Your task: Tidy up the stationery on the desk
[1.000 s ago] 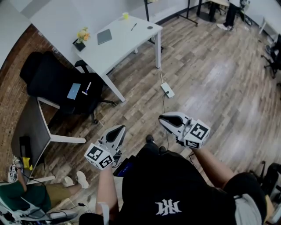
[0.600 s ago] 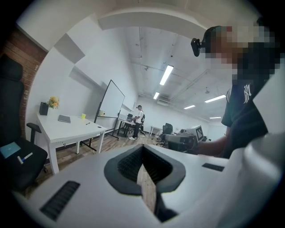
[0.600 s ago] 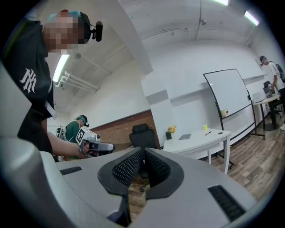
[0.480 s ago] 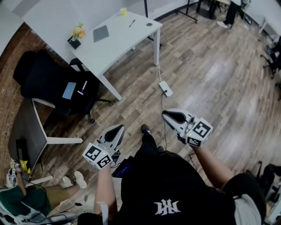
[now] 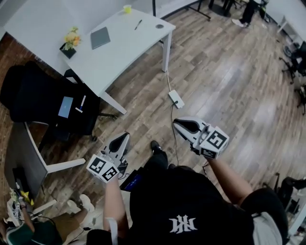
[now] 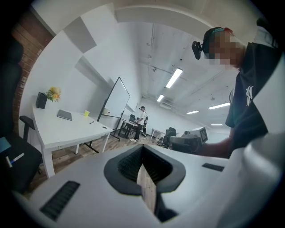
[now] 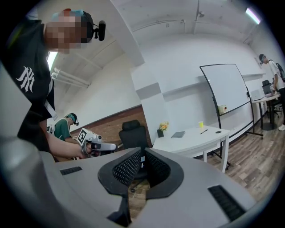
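The white desk (image 5: 119,52) stands far off, across the wood floor. On it lie a grey notebook (image 5: 100,37), a pen (image 5: 137,25), a yellow cup (image 5: 127,8) and a small flower pot (image 5: 71,39). My left gripper (image 5: 123,141) and right gripper (image 5: 183,126) hang at waist height, well short of the desk. Both are shut with nothing between the jaws. In the right gripper view, the desk (image 7: 191,137) carries the notebook (image 7: 178,134), the pen (image 7: 203,131) and the cup (image 7: 201,124). The left gripper view has the desk (image 6: 67,130) at left.
A black office chair (image 5: 45,100) stands left of the desk with a blue card (image 5: 65,106) on its seat. A white power strip (image 5: 175,99) and its cable lie on the floor ahead. A whiteboard (image 7: 227,89) stands behind the desk. Another person (image 5: 28,229) sits at lower left.
The desk and chair have slid up and left in the head view. My left gripper has dropped slightly lower. Both grippers stay shut and empty.
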